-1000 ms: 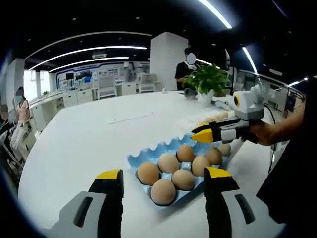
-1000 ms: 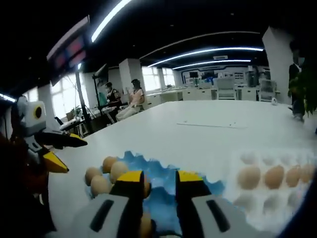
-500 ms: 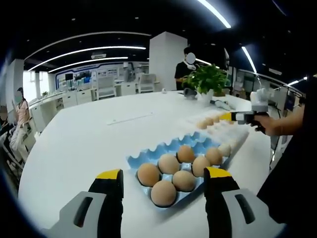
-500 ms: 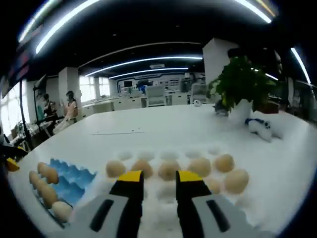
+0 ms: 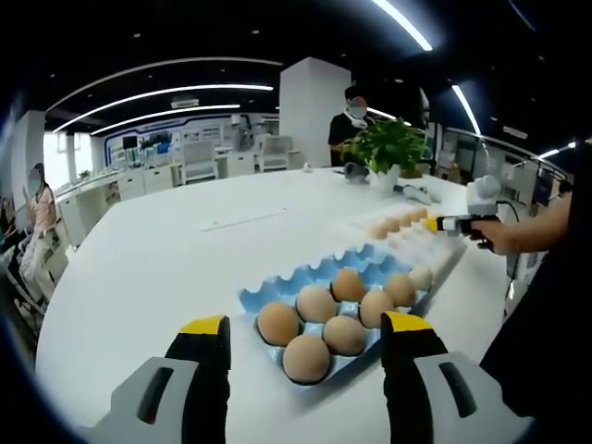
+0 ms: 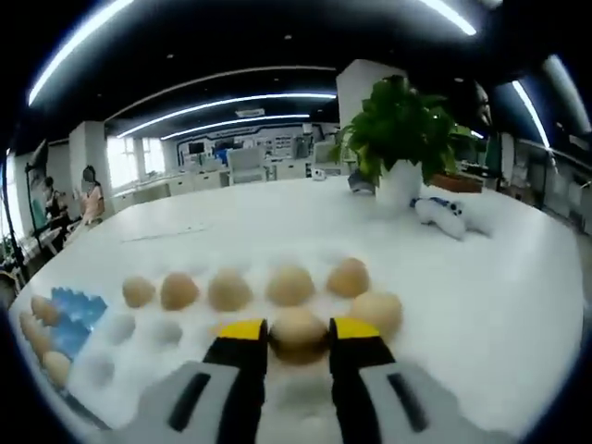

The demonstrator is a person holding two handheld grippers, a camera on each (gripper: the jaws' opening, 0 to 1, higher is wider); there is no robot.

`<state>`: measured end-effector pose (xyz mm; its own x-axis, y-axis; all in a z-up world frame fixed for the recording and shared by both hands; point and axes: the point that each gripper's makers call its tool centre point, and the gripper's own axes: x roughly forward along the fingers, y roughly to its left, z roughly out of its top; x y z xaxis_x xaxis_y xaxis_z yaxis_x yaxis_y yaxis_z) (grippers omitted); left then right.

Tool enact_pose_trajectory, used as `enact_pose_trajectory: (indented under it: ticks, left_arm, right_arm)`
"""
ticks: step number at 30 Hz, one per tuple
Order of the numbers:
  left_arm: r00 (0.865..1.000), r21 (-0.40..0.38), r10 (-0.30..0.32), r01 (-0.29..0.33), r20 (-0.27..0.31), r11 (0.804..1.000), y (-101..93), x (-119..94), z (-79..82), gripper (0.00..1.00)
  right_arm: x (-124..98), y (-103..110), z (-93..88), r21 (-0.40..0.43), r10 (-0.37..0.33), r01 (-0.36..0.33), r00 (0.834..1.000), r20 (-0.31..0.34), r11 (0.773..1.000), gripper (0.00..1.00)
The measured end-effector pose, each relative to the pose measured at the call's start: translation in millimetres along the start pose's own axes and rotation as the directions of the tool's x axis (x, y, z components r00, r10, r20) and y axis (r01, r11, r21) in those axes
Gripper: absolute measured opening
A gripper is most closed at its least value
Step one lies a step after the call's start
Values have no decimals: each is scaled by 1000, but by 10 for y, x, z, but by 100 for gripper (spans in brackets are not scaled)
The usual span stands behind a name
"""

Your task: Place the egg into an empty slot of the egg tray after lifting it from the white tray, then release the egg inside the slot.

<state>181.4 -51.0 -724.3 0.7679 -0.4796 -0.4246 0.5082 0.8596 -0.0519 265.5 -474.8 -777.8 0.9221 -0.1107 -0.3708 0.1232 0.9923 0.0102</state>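
A blue egg tray (image 5: 277, 294) holding several brown eggs (image 5: 315, 303) lies just ahead of my left gripper (image 5: 306, 324), which hangs open above its near end. Beyond it lies the white tray (image 5: 442, 252) with a row of eggs, and my right gripper (image 5: 442, 223) reaches over it in a hand. In the right gripper view, my right gripper (image 6: 299, 329) is low over the white tray (image 6: 185, 356). Its jaws stand on either side of one egg (image 6: 298, 330) that rests in the tray. Several more eggs (image 6: 229, 290) sit in the row behind. The blue tray (image 6: 67, 307) is at far left.
A potted plant (image 6: 398, 139) and a white and blue object (image 6: 444, 213) stand on the white table (image 5: 166, 250) beyond the white tray. A person stands behind the plant (image 5: 387, 148). Others sit at far desks. The table's edge runs close on the right.
My right gripper has swung from above the blue tray to the white tray and come down around one egg. My left gripper has stayed put.
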Motion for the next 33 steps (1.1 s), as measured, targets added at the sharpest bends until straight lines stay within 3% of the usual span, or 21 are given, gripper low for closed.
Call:
enact_pose_trajectory:
  ticks: [5,12,21,33]
  left_arm:
    - [1000,-6,2,-2,-6,1000,9,2,-34,66]
    - [1000,4,0,0,4,1000,5,2,16,66]
    - [1000,-5,11,-11,-9,1000,58,-5,-47,67]
    - [1000,1,-2,2,-13,1000,15,8,-49,68]
  right_arm:
    - [13,-7,11,-23,32,-32,999,9,999,26]
    - [-36,27,40,-2,25,-25,999,29,1000,24]
    - [-211,108,252,22,63,-65,996,68,998,24]
    - [-336,571,460,7,178,-180,977,114,984,25]
